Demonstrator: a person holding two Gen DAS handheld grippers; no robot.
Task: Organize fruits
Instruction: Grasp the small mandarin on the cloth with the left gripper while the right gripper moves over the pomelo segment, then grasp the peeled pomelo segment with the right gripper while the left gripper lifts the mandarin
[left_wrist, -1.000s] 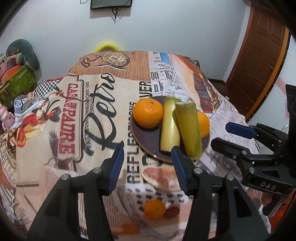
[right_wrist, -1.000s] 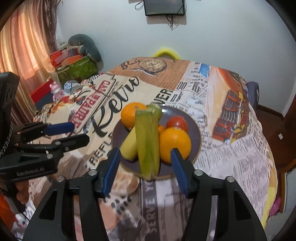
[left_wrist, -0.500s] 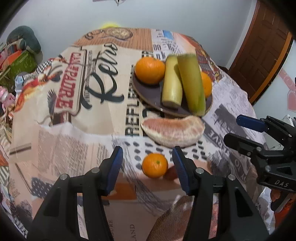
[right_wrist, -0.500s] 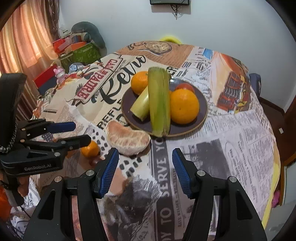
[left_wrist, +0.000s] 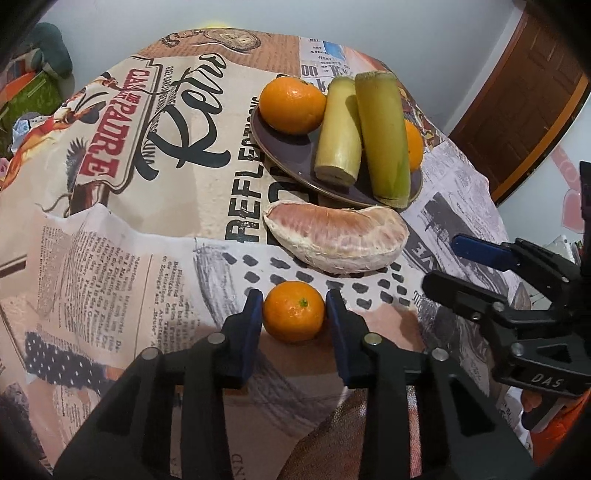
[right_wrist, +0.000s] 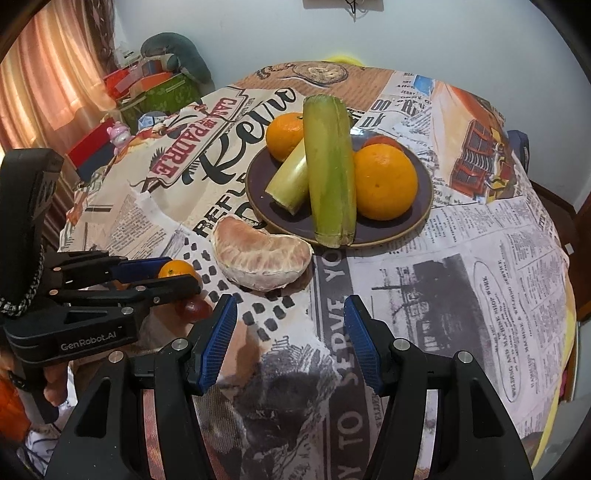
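A small mandarin (left_wrist: 294, 311) lies on the tablecloth between the blue pads of my left gripper (left_wrist: 294, 315), which has closed onto it; it also shows in the right wrist view (right_wrist: 178, 268). A peeled pomelo segment (left_wrist: 338, 236) lies just beyond it, in front of a dark plate (left_wrist: 295, 162). The plate holds two oranges (left_wrist: 291, 105) (right_wrist: 386, 181), two sugarcane pieces (left_wrist: 384, 134) and a red fruit (right_wrist: 382, 141). My right gripper (right_wrist: 291, 332) is open and empty, near the pomelo segment (right_wrist: 260, 258).
A small dark red fruit (right_wrist: 192, 308) lies beside the mandarin, under my left gripper (right_wrist: 162, 275). The round table (right_wrist: 480, 295) has a newspaper-print cloth that drops off near me. Boxes and toys (right_wrist: 147, 88) stand at the far left, a wooden door (left_wrist: 517, 107) at the right.
My left gripper moved down and forward over the mandarin and narrowed its jaws onto it. My right gripper pulled back and tilted down, staying open.
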